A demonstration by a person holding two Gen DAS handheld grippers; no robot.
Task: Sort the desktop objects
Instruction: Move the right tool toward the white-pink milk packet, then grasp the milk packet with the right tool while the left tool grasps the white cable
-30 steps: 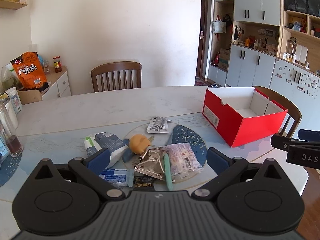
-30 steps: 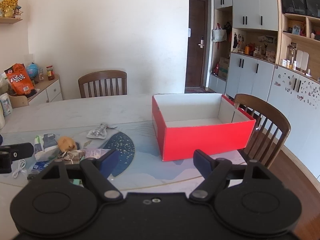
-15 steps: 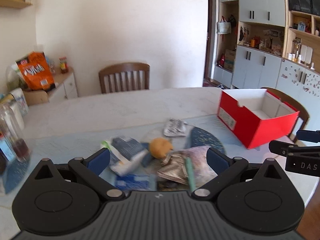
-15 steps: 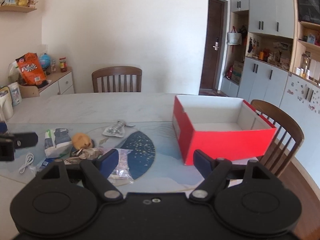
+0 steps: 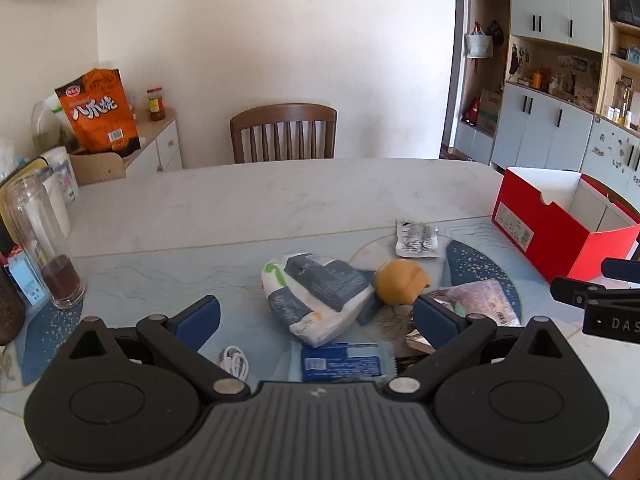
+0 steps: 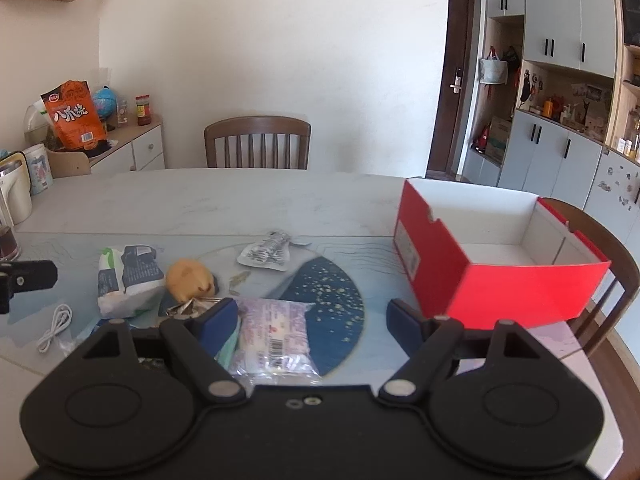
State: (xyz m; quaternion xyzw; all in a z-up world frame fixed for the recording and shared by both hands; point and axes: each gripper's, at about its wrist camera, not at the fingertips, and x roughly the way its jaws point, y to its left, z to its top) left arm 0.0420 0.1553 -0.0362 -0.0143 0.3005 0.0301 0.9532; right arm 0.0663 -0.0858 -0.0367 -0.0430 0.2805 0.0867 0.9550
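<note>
Blue packet (image 5: 340,361) shows clearly only from left wrist.

The open red cardboard box (image 5: 560,232) runs past the right edge in the left wrist view. A crumpled silver foil wrapper (image 6: 188,307) lies mostly hidden behind a blue finger pad (image 6: 218,326). The small print on the flat blue packet (image 5: 340,362) is unreadable.

A wooden chair (image 5: 283,131) stood at the table's far side, against the white wall. Far left, a sideboard (image 5: 154,148) carried an orange snack bag (image 5: 98,110) and a red-capped jar (image 5: 155,98). A glass (image 5: 42,240) stood on the table at the left. Cabinets (image 6: 560,92) filled the right.
</note>
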